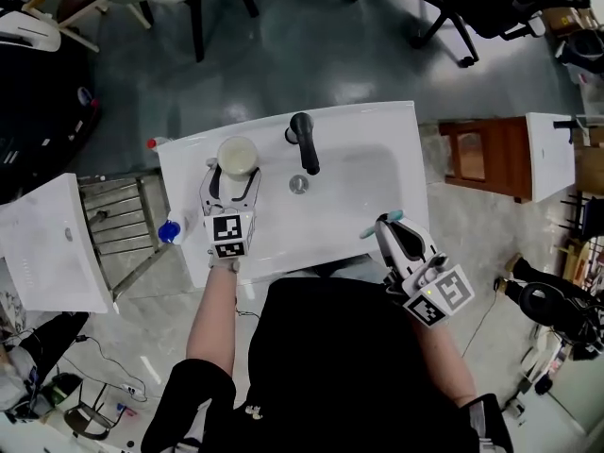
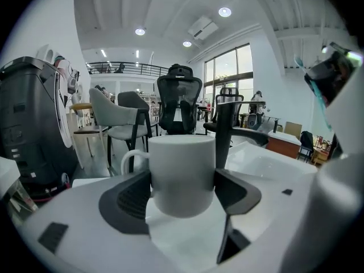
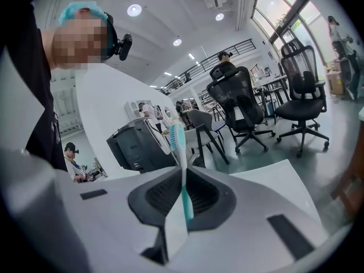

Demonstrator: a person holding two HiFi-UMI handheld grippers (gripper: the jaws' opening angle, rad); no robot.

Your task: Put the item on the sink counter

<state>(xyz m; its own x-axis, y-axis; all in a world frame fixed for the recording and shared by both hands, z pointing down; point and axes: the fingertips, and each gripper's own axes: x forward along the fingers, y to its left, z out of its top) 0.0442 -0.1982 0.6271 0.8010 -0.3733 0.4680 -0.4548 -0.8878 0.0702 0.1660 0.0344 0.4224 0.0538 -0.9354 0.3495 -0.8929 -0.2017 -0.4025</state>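
A white mug (image 1: 237, 154) stands on the left part of the white sink counter (image 1: 377, 125), just left of the black faucet (image 1: 303, 140). My left gripper (image 1: 235, 174) is shut on the mug, one jaw on each side. In the left gripper view the mug (image 2: 182, 172) sits upright between the pads, handle to the left, with the faucet (image 2: 225, 131) behind it. My right gripper (image 1: 383, 223) hovers over the basin's front right edge, shut on a teal and white toothbrush (image 1: 367, 232). The toothbrush (image 3: 181, 178) stands with its bristles up between the pads.
The drain (image 1: 298, 184) lies in the basin below the faucet. A blue-capped bottle (image 1: 170, 230) and a metal rack (image 1: 118, 220) stand left of the sink, beside a white panel (image 1: 47, 248). A wooden cabinet (image 1: 483, 156) is at the right. Office chairs (image 1: 444, 8) stand behind.
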